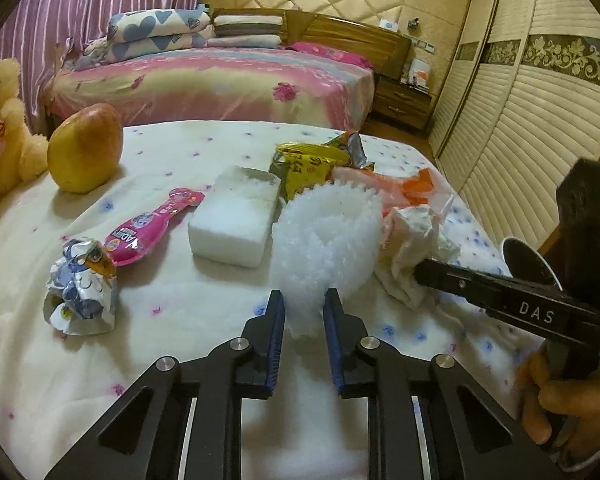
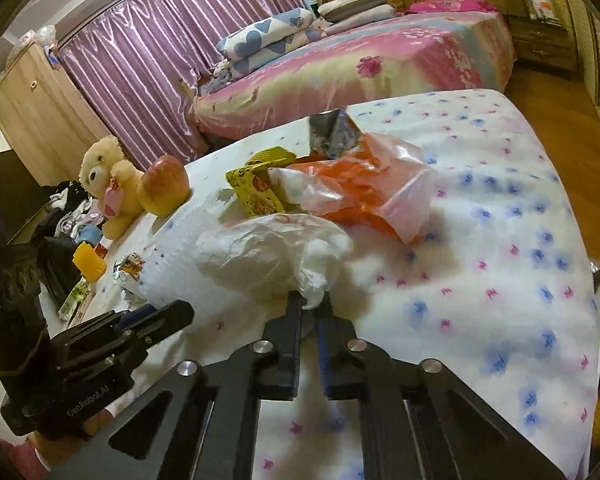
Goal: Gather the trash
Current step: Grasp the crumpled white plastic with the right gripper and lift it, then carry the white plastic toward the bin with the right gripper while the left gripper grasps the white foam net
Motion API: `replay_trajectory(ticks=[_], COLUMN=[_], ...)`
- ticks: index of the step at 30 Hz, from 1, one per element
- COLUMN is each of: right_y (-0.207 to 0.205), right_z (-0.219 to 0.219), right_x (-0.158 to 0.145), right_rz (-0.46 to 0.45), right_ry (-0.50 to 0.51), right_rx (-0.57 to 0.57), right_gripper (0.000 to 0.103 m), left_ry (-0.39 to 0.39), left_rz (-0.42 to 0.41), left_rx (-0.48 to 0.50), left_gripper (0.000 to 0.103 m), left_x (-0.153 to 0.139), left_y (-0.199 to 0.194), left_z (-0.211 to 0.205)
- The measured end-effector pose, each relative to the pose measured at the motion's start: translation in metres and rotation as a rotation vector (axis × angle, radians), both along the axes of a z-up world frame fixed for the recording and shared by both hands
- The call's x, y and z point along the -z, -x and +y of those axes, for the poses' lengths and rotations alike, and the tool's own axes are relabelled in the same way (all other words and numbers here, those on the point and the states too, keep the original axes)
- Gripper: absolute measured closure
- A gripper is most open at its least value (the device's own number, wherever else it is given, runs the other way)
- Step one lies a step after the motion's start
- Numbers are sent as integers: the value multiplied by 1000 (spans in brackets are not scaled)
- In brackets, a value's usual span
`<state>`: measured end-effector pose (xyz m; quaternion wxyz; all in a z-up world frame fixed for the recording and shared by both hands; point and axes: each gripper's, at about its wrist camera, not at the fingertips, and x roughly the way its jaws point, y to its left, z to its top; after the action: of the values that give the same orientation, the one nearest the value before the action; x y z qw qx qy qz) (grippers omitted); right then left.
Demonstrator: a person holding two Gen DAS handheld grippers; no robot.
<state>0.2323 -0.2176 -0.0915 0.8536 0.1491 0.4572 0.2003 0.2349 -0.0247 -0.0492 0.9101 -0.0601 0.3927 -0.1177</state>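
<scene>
- My left claw (image 1: pixel 303 312) is clamped on the near edge of the white foam net (image 1: pixel 324 236), which lies on the flowered blanket (image 1: pixel 180 152)
- My right claw (image 2: pixel 309 306) is pinched shut on the crumpled white paper (image 2: pixel 268 252), just beside the foam net
- An orange plastic bag (image 2: pixel 360 188) and a yellow wrapper (image 2: pixel 256 188) lie behind them, touching
- A foam block (image 1: pixel 236 220) sits left of the net

Teddy bear (image 1: pixel 4 128): cut off by the left wrist frame edge at 9 o'clock. Foam net (image 1: pixel 324 236): hides part of the orange bag (image 1: pixel 404 188). Hand (image 1: pixel 568 404): cut off at 4 o'clock. Crumpled wrapper (image 2: pixel 130 266): partly hidden, print unreadable.
</scene>
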Motion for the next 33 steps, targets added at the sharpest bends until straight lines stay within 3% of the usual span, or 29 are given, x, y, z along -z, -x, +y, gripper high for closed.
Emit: replay_trajectory(ticks=[10,33], right_y=[23,93], right_z=[-15,-103], right_x=[-10,-27], right_rz=[-25,-50], right_ry=[-19,-28], right_rx=[35,249], right_gripper=[97,97], left_ry=[39,50], left_rz=[-12,-6], left_rx=[-11,174], left_gripper=[86,86], left_x=[-7,-13], left_y=[21,39], left_z=[2,-78])
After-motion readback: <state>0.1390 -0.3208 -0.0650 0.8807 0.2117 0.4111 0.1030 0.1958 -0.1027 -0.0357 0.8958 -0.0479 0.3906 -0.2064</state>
